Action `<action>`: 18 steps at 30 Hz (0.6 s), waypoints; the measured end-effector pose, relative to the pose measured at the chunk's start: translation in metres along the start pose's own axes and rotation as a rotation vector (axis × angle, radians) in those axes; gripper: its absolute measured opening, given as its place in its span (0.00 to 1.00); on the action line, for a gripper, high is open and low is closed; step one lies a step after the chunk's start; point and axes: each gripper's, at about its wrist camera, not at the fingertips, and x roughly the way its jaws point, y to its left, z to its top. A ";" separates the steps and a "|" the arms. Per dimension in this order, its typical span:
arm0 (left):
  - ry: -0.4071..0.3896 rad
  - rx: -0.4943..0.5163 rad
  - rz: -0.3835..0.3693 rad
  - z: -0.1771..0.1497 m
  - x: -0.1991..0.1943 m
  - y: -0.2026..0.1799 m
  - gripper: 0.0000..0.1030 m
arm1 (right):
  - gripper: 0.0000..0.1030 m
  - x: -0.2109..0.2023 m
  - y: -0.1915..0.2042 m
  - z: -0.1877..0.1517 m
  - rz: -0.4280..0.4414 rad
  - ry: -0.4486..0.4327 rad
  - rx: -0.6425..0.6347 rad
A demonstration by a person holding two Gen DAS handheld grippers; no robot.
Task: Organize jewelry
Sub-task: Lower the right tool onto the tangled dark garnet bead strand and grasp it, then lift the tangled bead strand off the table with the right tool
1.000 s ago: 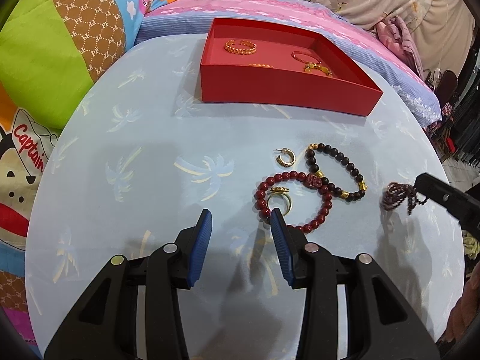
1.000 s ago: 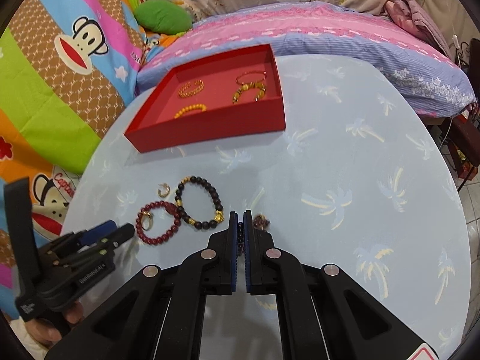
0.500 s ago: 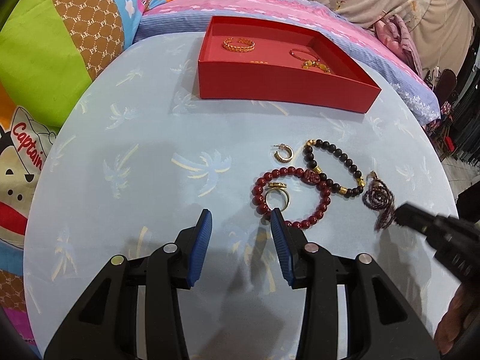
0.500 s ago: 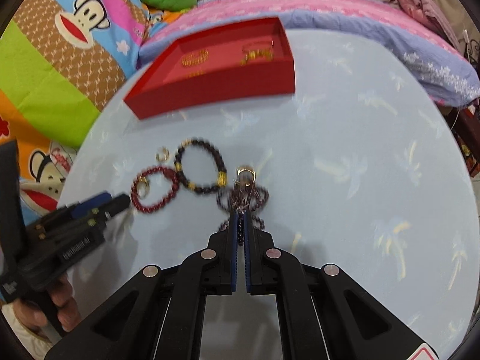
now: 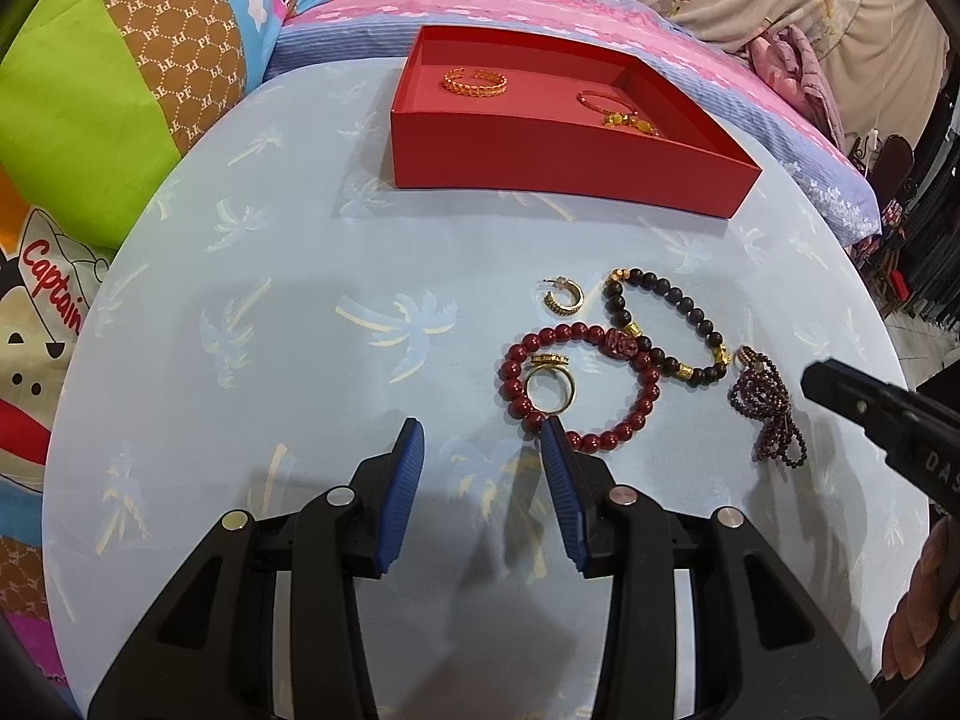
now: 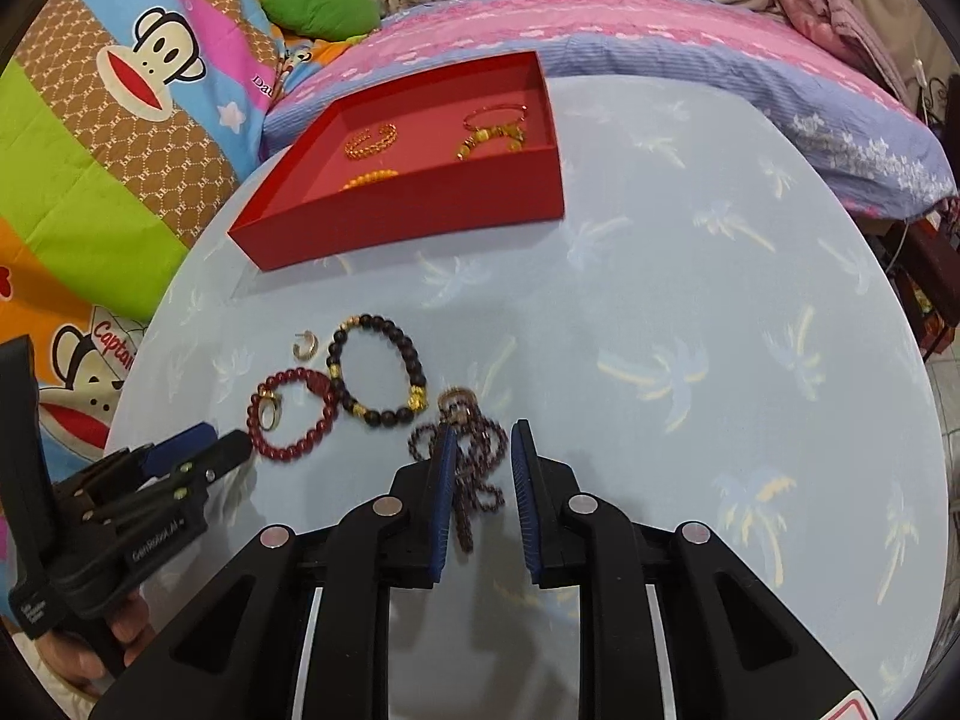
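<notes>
A red tray (image 5: 570, 174) (image 6: 420, 216) at the table's far side holds three gold pieces. On the tablecloth lie a gold hoop earring (image 5: 564, 297), a black bead bracelet (image 5: 666, 324) (image 6: 378, 369), a red bead bracelet (image 5: 585, 387) (image 6: 294, 414) with a gold ring (image 5: 549, 381) inside it, and a dark purple bead strand (image 5: 768, 414) (image 6: 474, 462). My right gripper (image 6: 480, 456) is open with the purple strand lying between its fingers. My left gripper (image 5: 480, 450) is open and empty, just before the red bracelet.
The round table has a pale blue palm-print cloth (image 5: 300, 330). Colourful monkey-print cushions (image 6: 120, 120) crowd its left edge. A bed with pink and lilac covers (image 6: 660, 42) lies behind the tray. The table's right half (image 6: 720, 330) carries no objects.
My right gripper lowered the purple bead strand onto the cloth beside the black bracelet and opened, letting it go. My left gripper stayed open in place.
</notes>
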 end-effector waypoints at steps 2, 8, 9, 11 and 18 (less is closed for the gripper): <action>0.002 -0.002 0.001 0.000 0.000 0.000 0.38 | 0.19 0.008 0.002 0.003 -0.002 0.011 -0.006; -0.001 -0.004 -0.001 0.000 -0.001 0.001 0.38 | 0.13 0.018 0.012 -0.002 0.026 0.046 -0.041; -0.001 -0.006 -0.001 0.001 -0.001 0.002 0.38 | 0.11 0.018 0.014 -0.005 0.036 0.051 -0.053; 0.002 -0.011 -0.003 0.001 0.000 0.002 0.38 | 0.10 0.017 0.018 -0.010 0.054 0.061 -0.072; 0.005 -0.002 -0.022 -0.001 -0.002 -0.003 0.38 | 0.11 0.012 0.034 -0.031 0.133 0.114 -0.114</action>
